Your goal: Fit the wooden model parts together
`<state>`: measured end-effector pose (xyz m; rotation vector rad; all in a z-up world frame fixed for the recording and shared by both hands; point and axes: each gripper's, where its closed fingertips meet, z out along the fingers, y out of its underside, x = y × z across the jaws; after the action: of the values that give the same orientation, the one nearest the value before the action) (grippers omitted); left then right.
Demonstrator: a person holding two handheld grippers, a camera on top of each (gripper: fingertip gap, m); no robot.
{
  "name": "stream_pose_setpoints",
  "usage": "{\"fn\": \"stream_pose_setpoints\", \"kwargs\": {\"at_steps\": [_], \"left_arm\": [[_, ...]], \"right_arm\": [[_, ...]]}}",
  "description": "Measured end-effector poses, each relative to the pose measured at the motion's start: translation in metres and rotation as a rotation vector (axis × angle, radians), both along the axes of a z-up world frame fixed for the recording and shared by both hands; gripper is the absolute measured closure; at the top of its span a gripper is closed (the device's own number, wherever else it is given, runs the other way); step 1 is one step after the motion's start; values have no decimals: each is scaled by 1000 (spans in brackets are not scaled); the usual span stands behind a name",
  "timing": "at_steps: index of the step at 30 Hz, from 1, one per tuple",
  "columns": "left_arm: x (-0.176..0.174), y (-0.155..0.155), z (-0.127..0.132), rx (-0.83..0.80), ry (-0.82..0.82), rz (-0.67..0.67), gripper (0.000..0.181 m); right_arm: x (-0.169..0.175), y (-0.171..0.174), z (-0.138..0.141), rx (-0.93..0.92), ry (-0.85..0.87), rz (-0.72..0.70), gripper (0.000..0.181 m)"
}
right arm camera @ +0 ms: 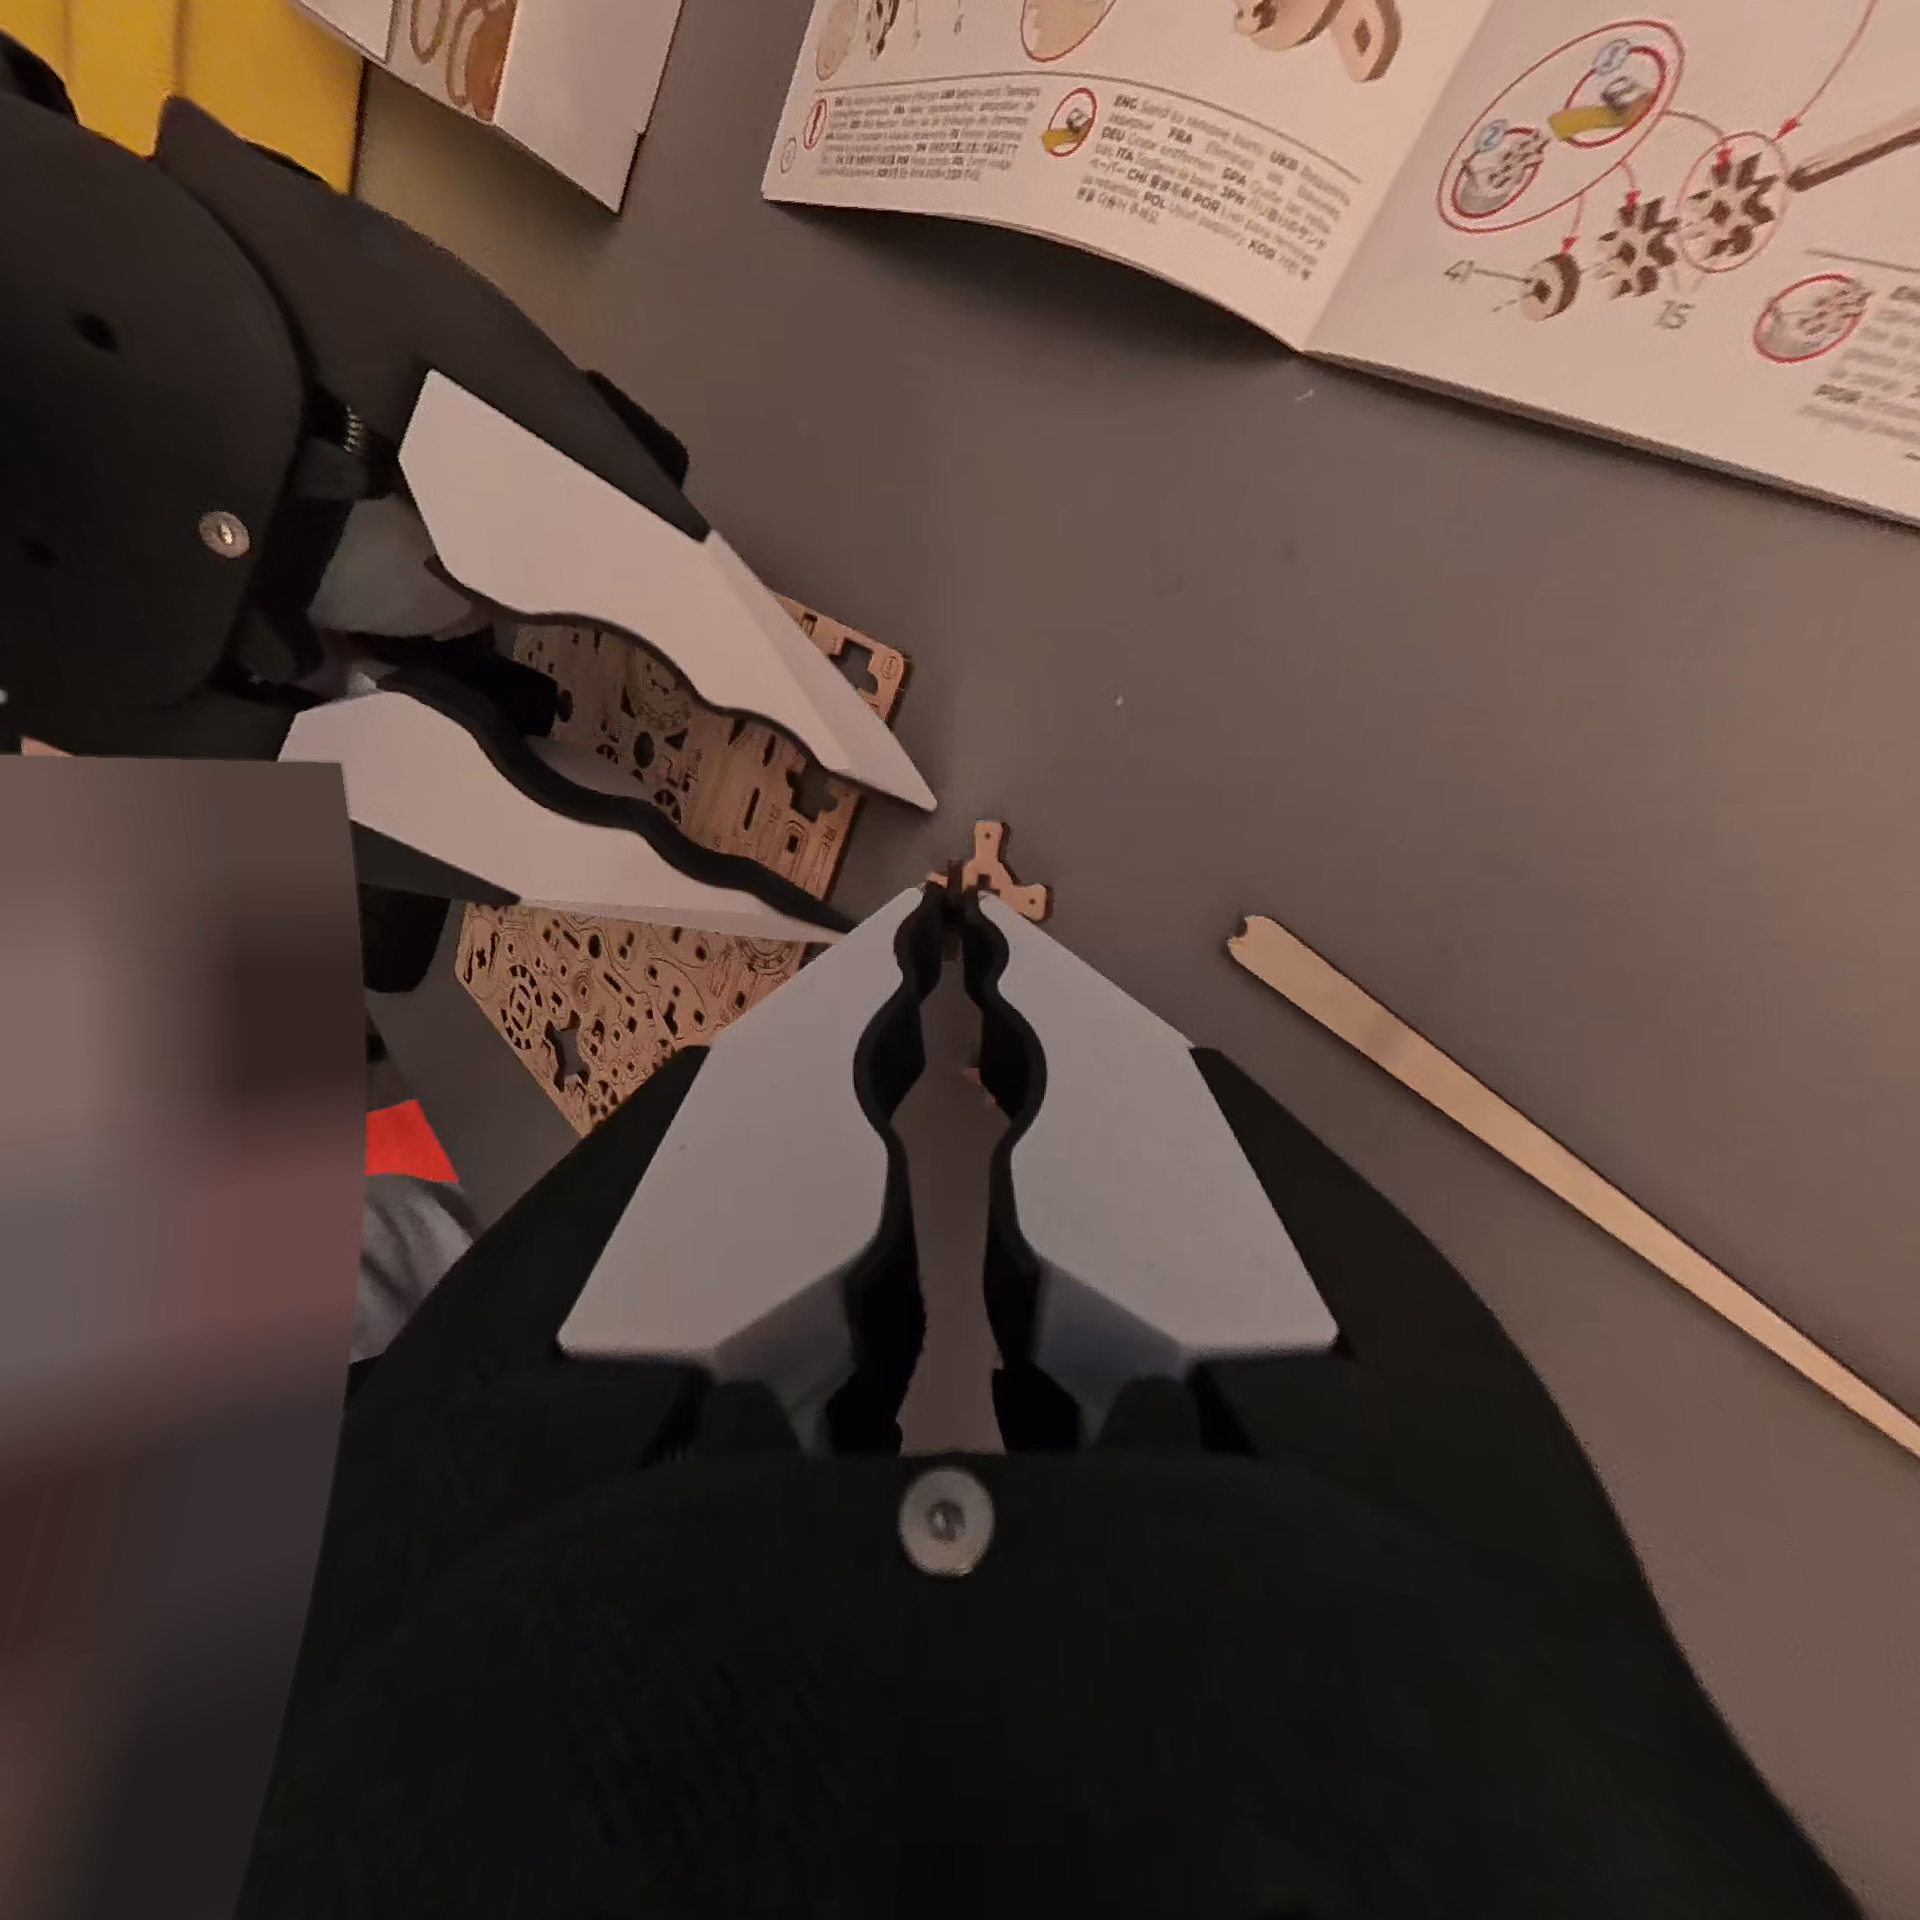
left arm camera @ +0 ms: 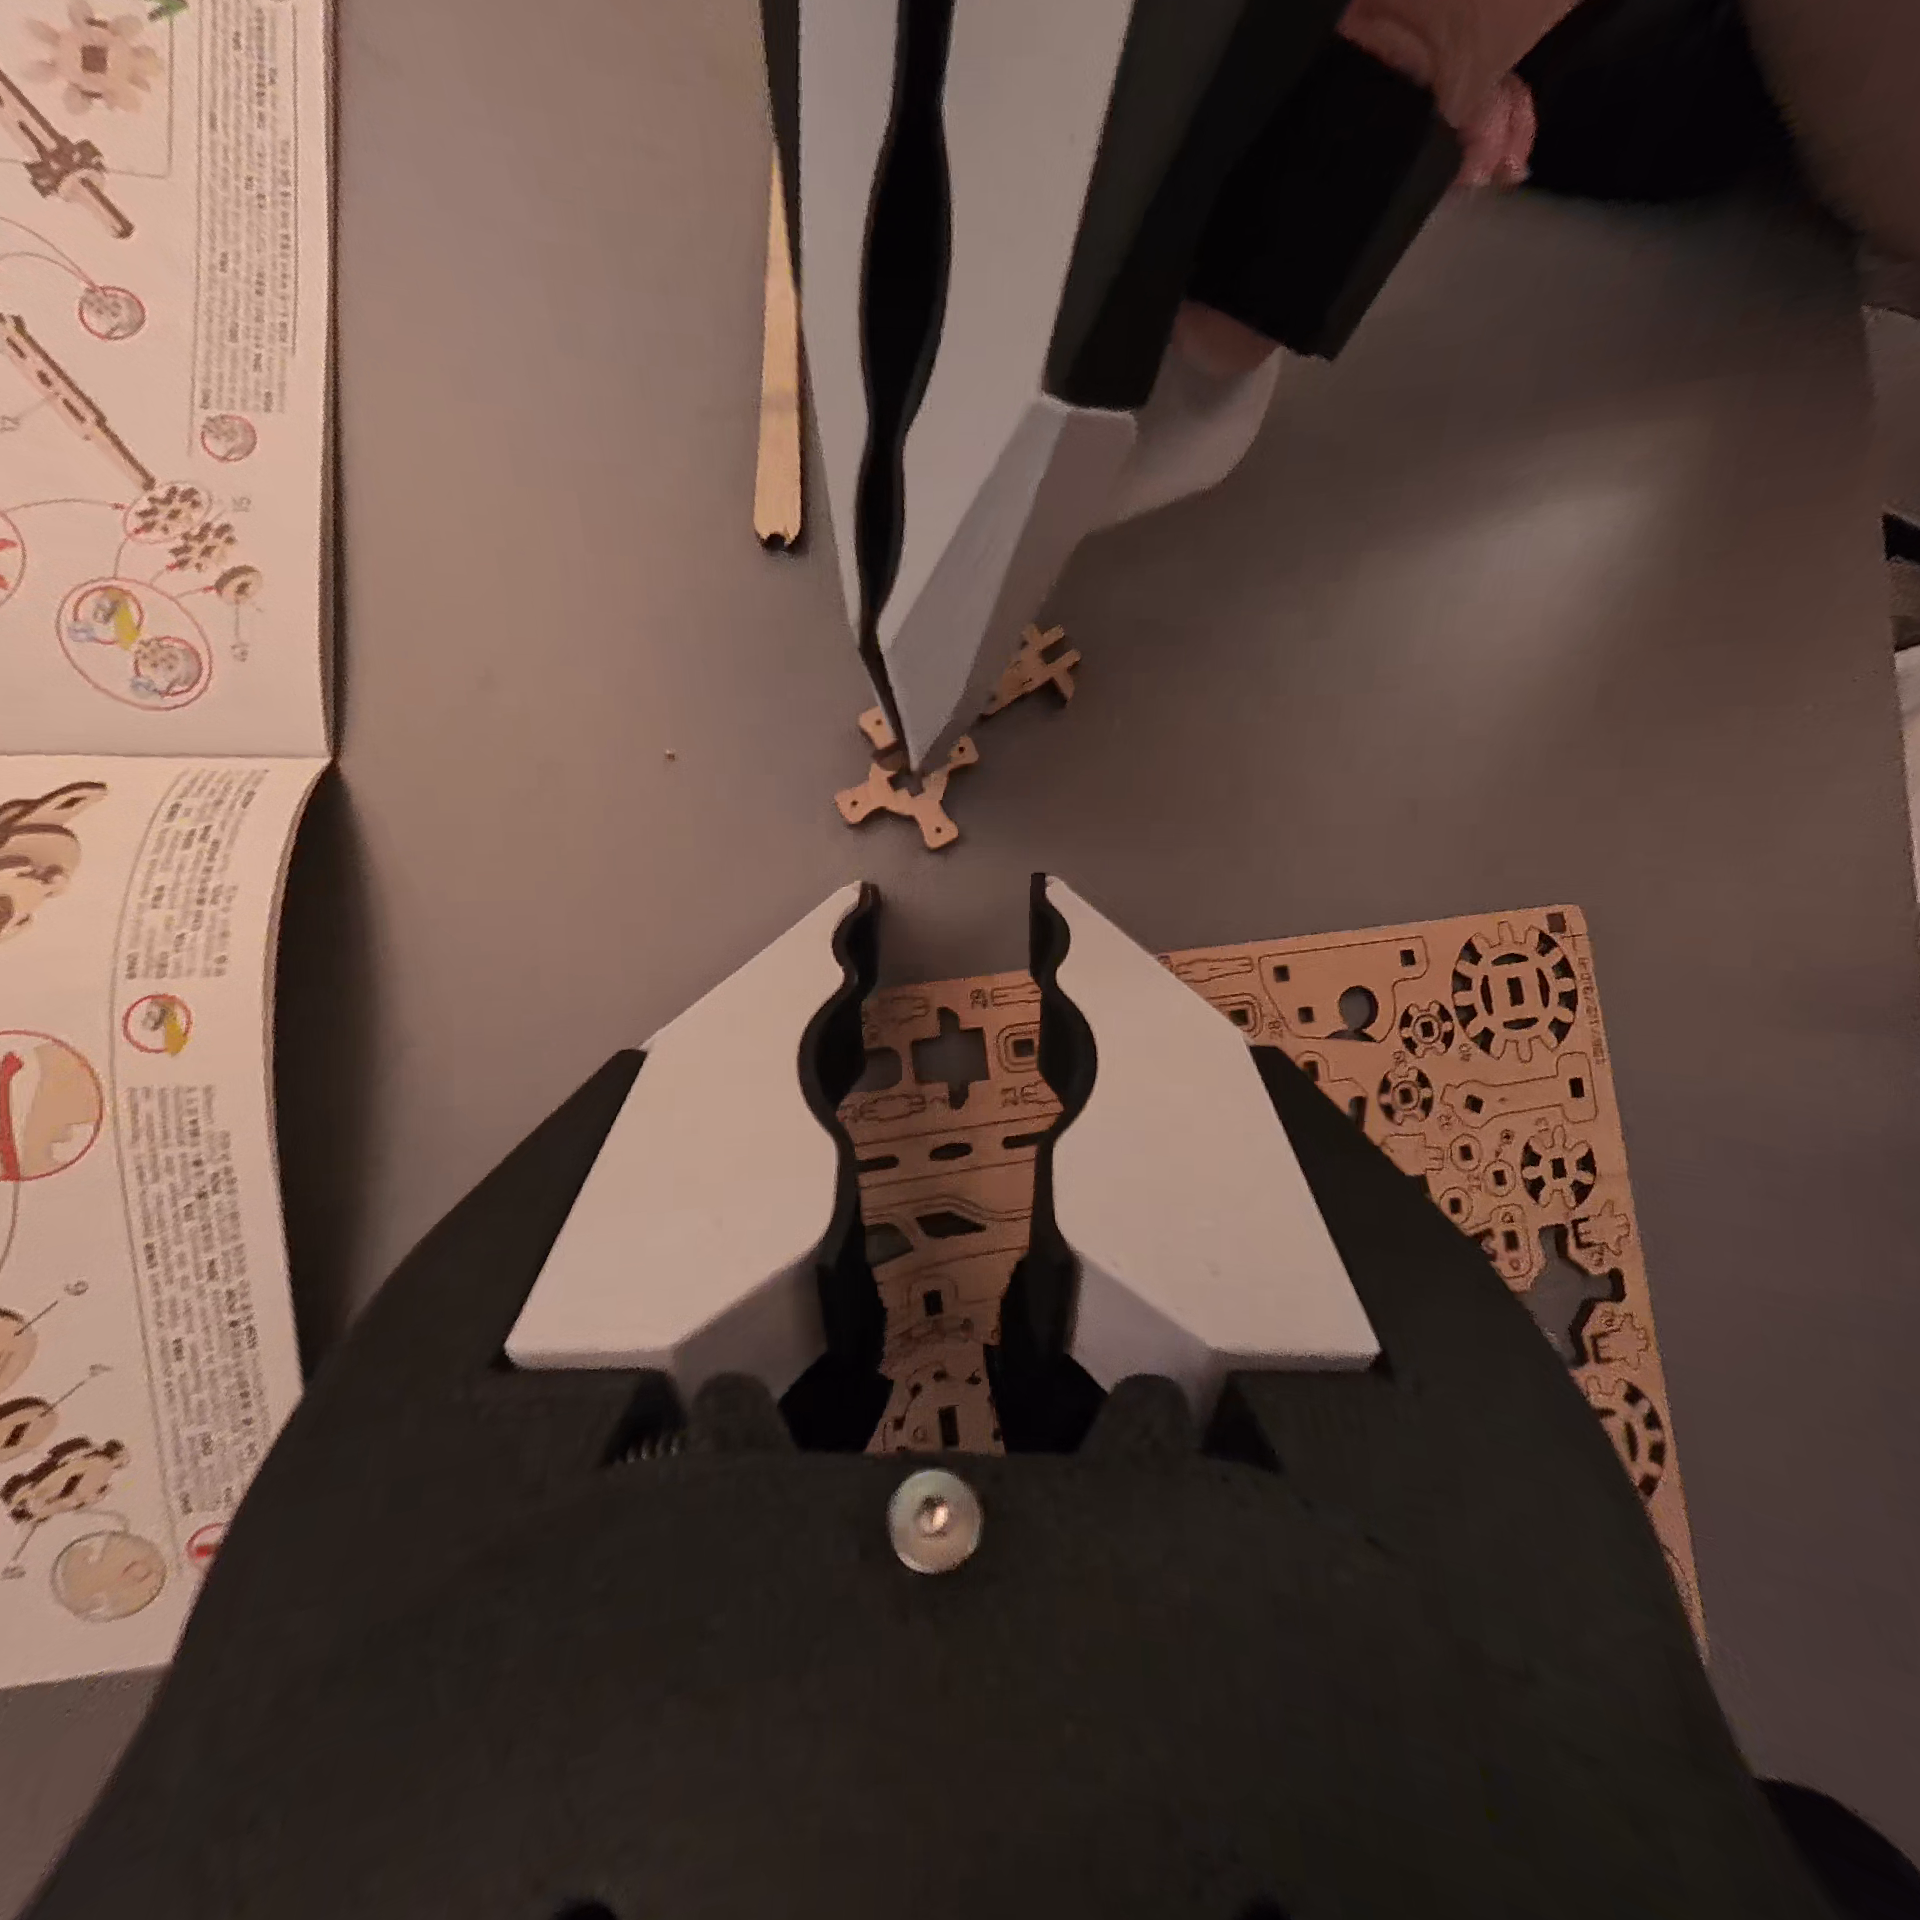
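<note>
Left gripper [left arm camera: 954, 883]: the two white fingers stand apart with nothing between them; it hangs over the wooden sheet, tips pointing at the small parts.
Right gripper [right arm camera: 951, 902]: the fingers are pressed together at the tips, pinching the centre of the cross-shaped piece [right arm camera: 987, 871] on the table.
Cross-shaped piece: lies flat on the grey table [left arm camera: 1455, 623], just in front of the left gripper's tips.
Second small piece [left arm camera: 1042, 665]: wooden, with notches, just beside the cross, partly hidden behind the right gripper.
Wooden sheet [left arm camera: 1455, 1091]: laser-cut, with gears and other shapes, several already pushed out; it lies under the left gripper.
Wooden stick [right arm camera: 1558, 1164]: thin, pale, flat on the table, apart from the pieces.
Instruction booklet [right arm camera: 1351, 208]: open at the table's edge.
</note>
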<state>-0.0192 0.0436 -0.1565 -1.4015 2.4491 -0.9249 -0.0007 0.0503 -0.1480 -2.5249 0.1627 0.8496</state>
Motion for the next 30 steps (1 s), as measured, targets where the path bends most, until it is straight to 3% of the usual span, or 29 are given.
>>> {"fn": "stream_pose_setpoints", "kwargs": {"at_steps": [30], "left_arm": [[6,3,0,12,-32,-17,153]], "right_arm": [[2,3,-8,-16,-105,9,180]]}}
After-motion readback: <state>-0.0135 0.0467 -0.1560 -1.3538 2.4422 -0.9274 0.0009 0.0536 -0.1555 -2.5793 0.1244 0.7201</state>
